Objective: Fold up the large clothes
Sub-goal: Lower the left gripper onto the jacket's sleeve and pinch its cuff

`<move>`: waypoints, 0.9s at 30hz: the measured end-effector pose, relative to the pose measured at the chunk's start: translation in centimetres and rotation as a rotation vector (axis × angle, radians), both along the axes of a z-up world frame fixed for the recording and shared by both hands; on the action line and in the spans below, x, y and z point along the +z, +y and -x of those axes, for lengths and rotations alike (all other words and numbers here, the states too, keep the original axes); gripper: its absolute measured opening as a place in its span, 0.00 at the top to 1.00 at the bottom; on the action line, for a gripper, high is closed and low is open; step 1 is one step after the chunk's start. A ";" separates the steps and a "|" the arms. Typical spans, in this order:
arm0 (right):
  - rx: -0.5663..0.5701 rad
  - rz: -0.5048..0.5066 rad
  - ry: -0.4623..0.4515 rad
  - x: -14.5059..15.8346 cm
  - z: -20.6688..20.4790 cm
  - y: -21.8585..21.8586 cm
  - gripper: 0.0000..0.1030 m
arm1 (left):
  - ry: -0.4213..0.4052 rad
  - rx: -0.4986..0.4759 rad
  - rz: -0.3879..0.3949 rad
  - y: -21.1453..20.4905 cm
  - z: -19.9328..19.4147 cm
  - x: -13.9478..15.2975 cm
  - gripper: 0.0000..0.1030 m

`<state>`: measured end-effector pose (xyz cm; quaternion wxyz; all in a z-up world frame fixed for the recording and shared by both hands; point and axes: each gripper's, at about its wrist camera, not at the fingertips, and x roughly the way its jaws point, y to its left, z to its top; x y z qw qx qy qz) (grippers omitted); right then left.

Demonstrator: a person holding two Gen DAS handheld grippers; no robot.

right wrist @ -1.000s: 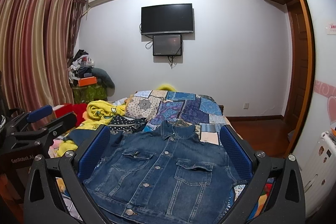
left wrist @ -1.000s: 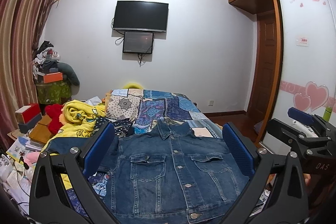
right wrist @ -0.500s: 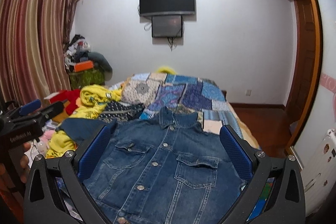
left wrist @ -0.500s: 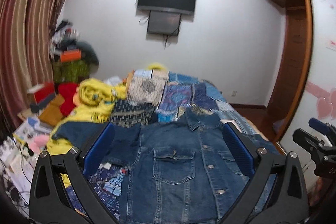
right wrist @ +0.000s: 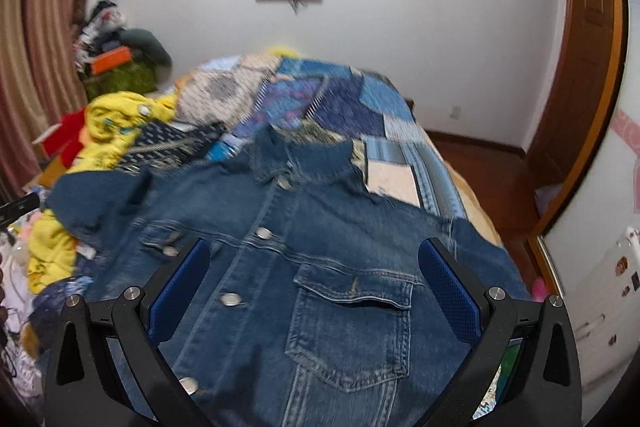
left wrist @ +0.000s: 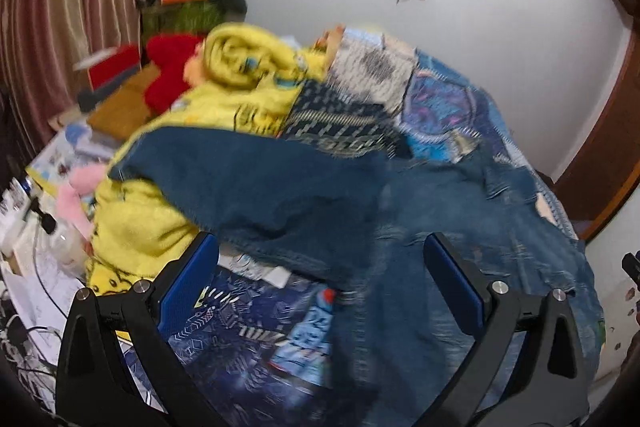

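Left wrist view, blurred: the left gripper (left wrist: 320, 275) is released, jaws wide, holding nothing. Just ahead of it, the denim jacket's (left wrist: 460, 235) sleeve (left wrist: 248, 183) stretches away to its left, draped over a yellow blanket (left wrist: 248, 83). A clean fold probably means pinching that sleeve near its end.

Right wrist view: the right gripper (right wrist: 312, 287) is likewise released, above the jacket's chest pocket (right wrist: 352, 323). Only here do the collar (right wrist: 300, 159) and buttons show, flat on the bed (right wrist: 404, 143).

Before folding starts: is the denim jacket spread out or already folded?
Spread out: the denim jacket lies front-up on the bed, collar and buttons showing, one sleeve stretched sideways.
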<state>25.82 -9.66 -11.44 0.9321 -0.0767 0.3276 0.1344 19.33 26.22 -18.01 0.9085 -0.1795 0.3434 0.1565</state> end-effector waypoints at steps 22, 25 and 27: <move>-0.044 0.033 0.166 -3.8 -5.7 0.2 0.00 | 0.120 0.150 0.484 15.1 -5.6 -12.9 0.28; -0.043 0.029 0.164 -3.7 -5.7 0.2 0.00 | 0.138 0.170 0.467 15.6 -6.1 -12.7 0.43; -0.041 0.023 0.163 -3.5 -5.6 0.3 0.00 | 0.144 0.174 0.441 15.4 -6.1 -12.1 0.56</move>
